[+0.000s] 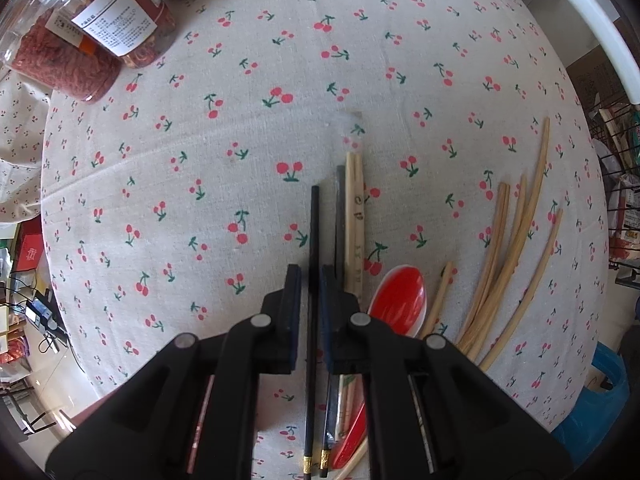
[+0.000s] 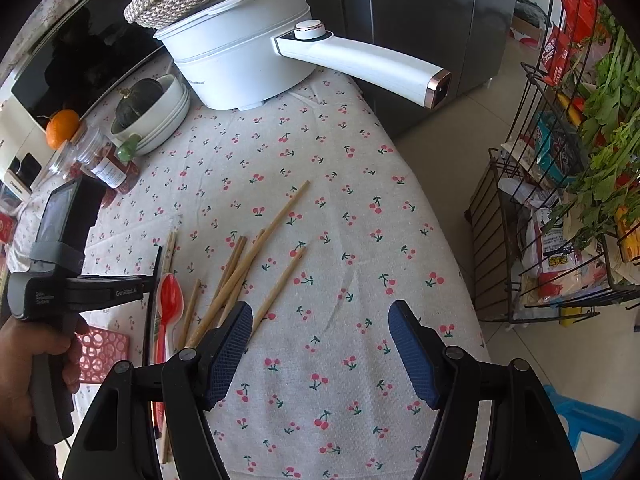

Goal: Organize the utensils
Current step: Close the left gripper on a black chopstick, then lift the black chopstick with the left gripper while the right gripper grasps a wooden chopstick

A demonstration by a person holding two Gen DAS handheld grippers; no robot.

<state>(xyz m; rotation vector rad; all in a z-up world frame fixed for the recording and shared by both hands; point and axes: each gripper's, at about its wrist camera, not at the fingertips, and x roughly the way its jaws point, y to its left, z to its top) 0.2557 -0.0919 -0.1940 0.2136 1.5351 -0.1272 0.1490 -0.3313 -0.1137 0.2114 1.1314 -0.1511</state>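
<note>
My left gripper (image 1: 307,280) is shut on a black chopstick (image 1: 313,232) that runs forward between its pads. Just right of it lie a second dark chopstick (image 1: 340,216), a printed pale wooden pair (image 1: 354,216) and a red spoon (image 1: 398,300) on the cherry-print tablecloth (image 1: 200,160). Several bamboo chopsticks (image 1: 516,248) lie scattered further right. In the right wrist view my right gripper (image 2: 320,344) is open and empty above the cloth, right of the bamboo chopsticks (image 2: 248,264) and the red spoon (image 2: 170,300). The left gripper (image 2: 148,280) shows at the left there.
Two clear jars of red dried food (image 1: 100,28) stand at the far left. A white electric pot (image 2: 248,52) with a long handle and stacked bowls (image 2: 156,116) stand at the back. A pink perforated basket (image 2: 102,354) is by the hand. A wire rack (image 2: 560,200) stands beyond the table's right edge.
</note>
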